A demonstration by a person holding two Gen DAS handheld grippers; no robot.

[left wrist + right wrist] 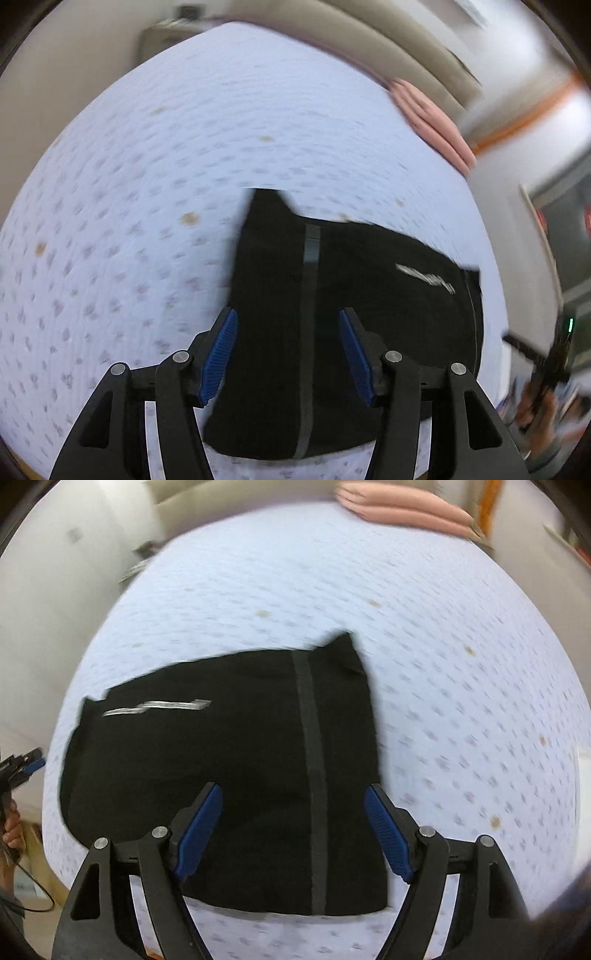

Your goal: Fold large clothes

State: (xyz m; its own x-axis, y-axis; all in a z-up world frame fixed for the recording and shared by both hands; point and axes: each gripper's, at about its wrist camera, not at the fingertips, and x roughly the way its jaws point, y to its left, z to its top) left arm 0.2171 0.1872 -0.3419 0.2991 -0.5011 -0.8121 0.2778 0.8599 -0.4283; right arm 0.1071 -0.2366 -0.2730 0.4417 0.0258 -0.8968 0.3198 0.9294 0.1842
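- So the black garment [332, 314] is lying flat on the bed [184, 166], already bundled into a compact, roughly rectangular block, down near the bed's near edge. The far part of the mattress is bare, apart from a pink folded thing [436, 122] way off at the far edge.
- Left gripper [288, 354]: jaws spread wide, nothing between them, hovering above the near part of the garment. The grey stripe [310, 295] runs almost straight away from the jaws, right down the gap between them.
- Right gripper [295, 830]: same deal, jaws spread and empty, with the stripe sitting closer to its right-hand pad.
- The relation that matters: the block's long axis runs side to side across both views, with the stripe crossing it. From the left camera most of the cloth, including the white logo [424, 275], stretches off to the right; from the right camera it stretches left.
- Looks to me like both grippers are about equally near, both right at the near hem, so whichever edge gets grabbed next is a short drop down rather than a reach.
- Both shots are motion-blurred, so I can't tell if either one actually touches the fabric.
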